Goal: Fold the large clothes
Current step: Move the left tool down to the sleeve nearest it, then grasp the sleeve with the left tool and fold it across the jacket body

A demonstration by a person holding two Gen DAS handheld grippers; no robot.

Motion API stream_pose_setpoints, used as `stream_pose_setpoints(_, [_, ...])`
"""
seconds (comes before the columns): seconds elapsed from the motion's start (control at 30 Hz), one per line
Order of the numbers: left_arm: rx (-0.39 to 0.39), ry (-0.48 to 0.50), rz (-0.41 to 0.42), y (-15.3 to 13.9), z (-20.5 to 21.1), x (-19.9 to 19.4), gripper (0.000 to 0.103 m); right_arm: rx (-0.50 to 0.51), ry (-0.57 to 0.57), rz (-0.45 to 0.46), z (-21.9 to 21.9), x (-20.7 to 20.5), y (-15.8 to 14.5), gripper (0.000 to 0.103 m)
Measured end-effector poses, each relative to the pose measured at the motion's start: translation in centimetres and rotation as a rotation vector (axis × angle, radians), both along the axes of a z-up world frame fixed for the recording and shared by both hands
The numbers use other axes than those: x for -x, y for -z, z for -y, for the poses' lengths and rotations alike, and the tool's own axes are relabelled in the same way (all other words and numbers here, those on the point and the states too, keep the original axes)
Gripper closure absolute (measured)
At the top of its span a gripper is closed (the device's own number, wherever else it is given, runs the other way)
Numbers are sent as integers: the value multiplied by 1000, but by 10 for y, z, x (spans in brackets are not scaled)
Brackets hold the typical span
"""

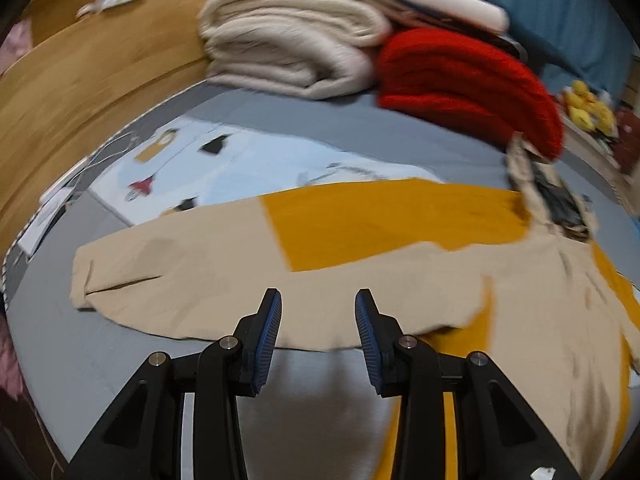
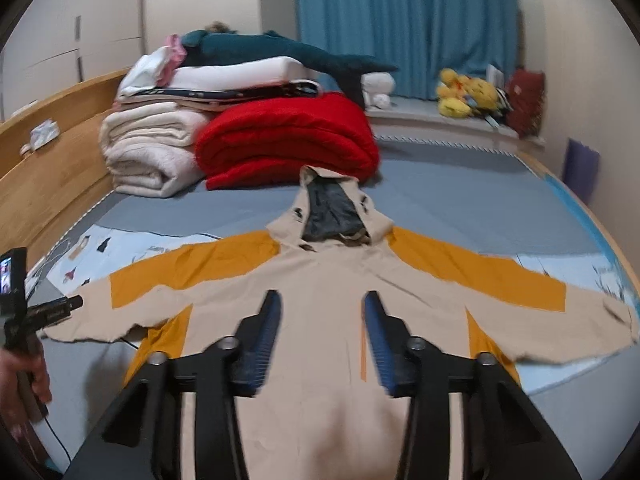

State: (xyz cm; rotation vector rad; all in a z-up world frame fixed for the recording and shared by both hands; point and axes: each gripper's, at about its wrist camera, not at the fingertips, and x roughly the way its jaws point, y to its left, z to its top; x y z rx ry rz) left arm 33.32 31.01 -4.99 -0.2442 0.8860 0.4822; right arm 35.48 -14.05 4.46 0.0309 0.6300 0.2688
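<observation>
Hooded jacket (image 2: 320, 280), flat on bed (image 2: 460, 208), sleeves spread crosswise. My left gripper (image 1: 318, 312) nearest the left sleeve (image 1: 180, 264); right gripper (image 2: 322, 312) over the torso. Both part-spread, empty.

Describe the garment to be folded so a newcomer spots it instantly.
On the grey bed, nearer the camera than the stacked cream blankets and red blanket, a hooded jacket lies flat, sleeves spread wide. It alone is unfolded: beige with mustard-yellow panels on the sleeves and sides, and a dark-lined hood pointing toward the red blanket.
</observation>
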Motion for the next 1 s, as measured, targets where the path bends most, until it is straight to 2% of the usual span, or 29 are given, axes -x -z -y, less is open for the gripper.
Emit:
stream_pose_setpoints(0.13, [25, -98, -32, 23, -48, 11, 65, -10, -21, 7, -6, -4, 3, 65])
stream_pose_setpoints(0.2, [42, -187, -65, 38, -81, 21, 64, -5, -43, -5, -11, -9, 6, 64])
stream_pose_setpoints(0.27, [69, -267, -79, 48, -110, 32, 64, 4, -59, -22, -15, -12, 10, 60])
stream_pose_setpoints(0.33, [72, -330, -109, 56, -132, 42, 63, -2, -54, -34, -15, -13, 14, 48])
stream_pose_setpoints(0.43, [103, -396, -113, 62, -155, 56, 62, -7, -50, -67, -13, -20, 23, 44])
stream_pose_setpoints(0.7, [245, -536, -115, 89, -198, 80, 60, 27, -28, -117, -15, -35, 43, 44])
stream_pose_setpoints(0.77, [282, -555, -118, 95, -203, 82, 60, 28, -33, -124, -17, -35, 46, 46])
stream_pose_setpoints(0.93, [350, -583, -104, 106, -211, 87, 60, 47, -39, -131, -21, -37, 52, 78])
stream_pose_setpoints(1.0, [365, -591, -95, 109, -214, 89, 63, 45, -39, -140, -22, -38, 56, 81])
